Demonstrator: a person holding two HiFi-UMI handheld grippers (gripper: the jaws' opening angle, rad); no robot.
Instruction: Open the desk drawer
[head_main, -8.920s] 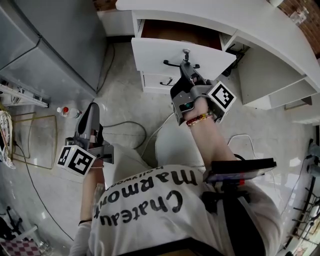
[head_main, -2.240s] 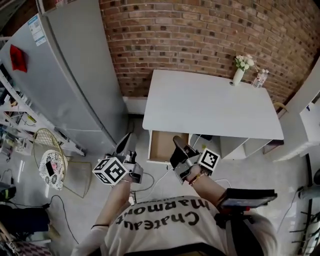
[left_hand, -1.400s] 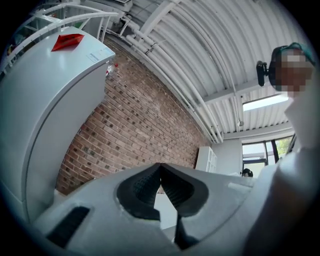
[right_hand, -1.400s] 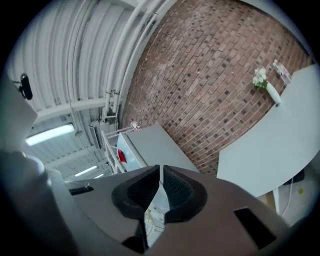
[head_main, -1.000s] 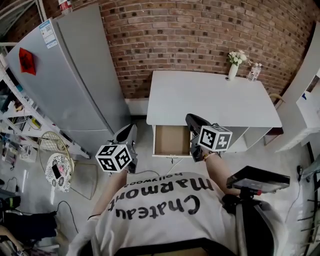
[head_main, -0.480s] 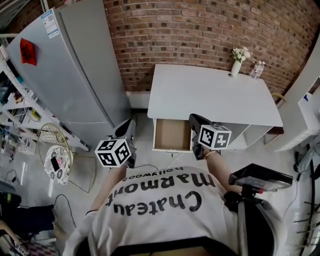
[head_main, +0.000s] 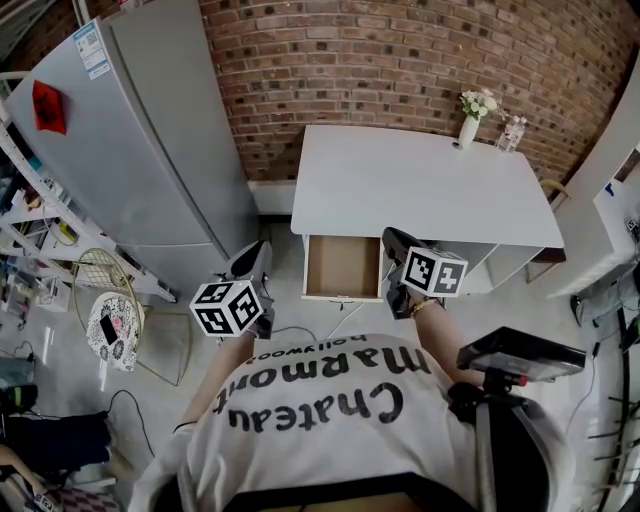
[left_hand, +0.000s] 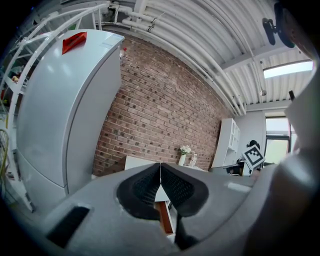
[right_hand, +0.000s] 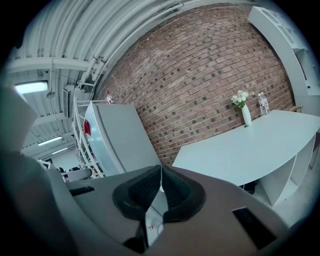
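The white rectangular desk (head_main: 430, 185) stands with its far long edge against the red brick wall (head_main: 400, 60). The desk drawer (head_main: 343, 267), a white box with a brown wooden inside, is pulled out from under the desk's near edge at its left end as the head view shows it. The drawer's long axis runs straight out from the desk toward the person. Its open top faces up and its white front panel is at the end farthest from the desk. The right gripper (head_main: 392, 238) is held just beside the drawer's right side, at the desk's near edge, pointing toward the desk. In the right gripper view its jaws (right_hand: 160, 169) have just been closing and now meet pad to pad, clamped on no object. The left gripper (head_main: 258, 248) is held off the desk's left near corner, apart from the drawer. Its jaws (left_hand: 160, 165) are also pressed together, gripping only each other. A tall grey refrigerator (head_main: 150, 140) stands to the left of the desk. On the desk's far right corner are a slim white vase of pale flowers (head_main: 470, 125) and, just beside it, a small clear bottle (head_main: 513, 135).
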